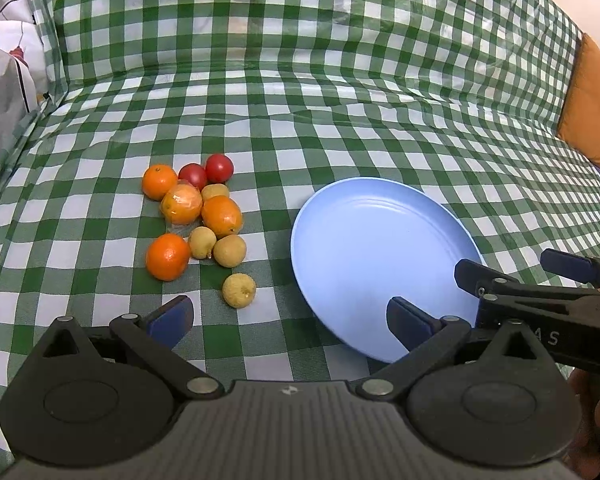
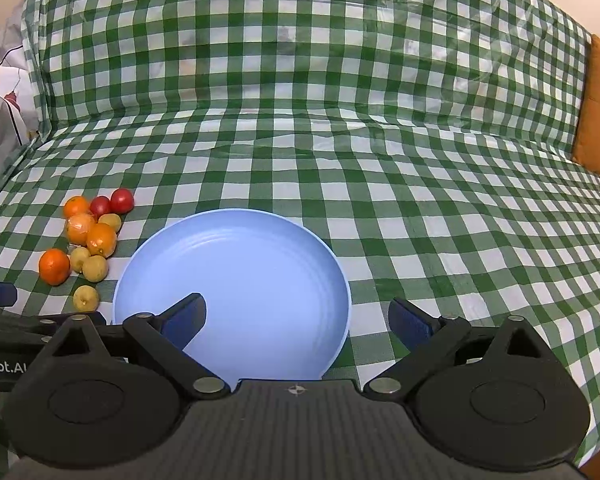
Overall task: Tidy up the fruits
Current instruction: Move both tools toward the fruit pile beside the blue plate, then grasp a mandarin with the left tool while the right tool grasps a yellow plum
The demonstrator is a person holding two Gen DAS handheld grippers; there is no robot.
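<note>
A: What is everything resting on?

B: A green-and-white checked cloth (image 2: 420, 200) with a glossy, creased surface. It covers the flat top and runs up a raised back behind it. An orange cushion (image 1: 592, 112) sits at the far right edge, and pale printed fabric (image 1: 8, 64) shows at the far left.

A: Where is the fruit?

B: In a loose heap (image 1: 196, 216) on the cloth, left of the blue plate (image 2: 260, 248). There are oranges, two small red fruits at the back, and yellowish round ones; one yellowish fruit (image 1: 239, 290) lies apart, nearest the plate. The plate holds nothing.

A: And the tongs?

B: The left gripper (image 1: 288, 320) hangs above the cloth, spread wide, gripping nothing. The right gripper (image 2: 296, 320) is also spread wide and empty, over the plate's near rim.
</note>
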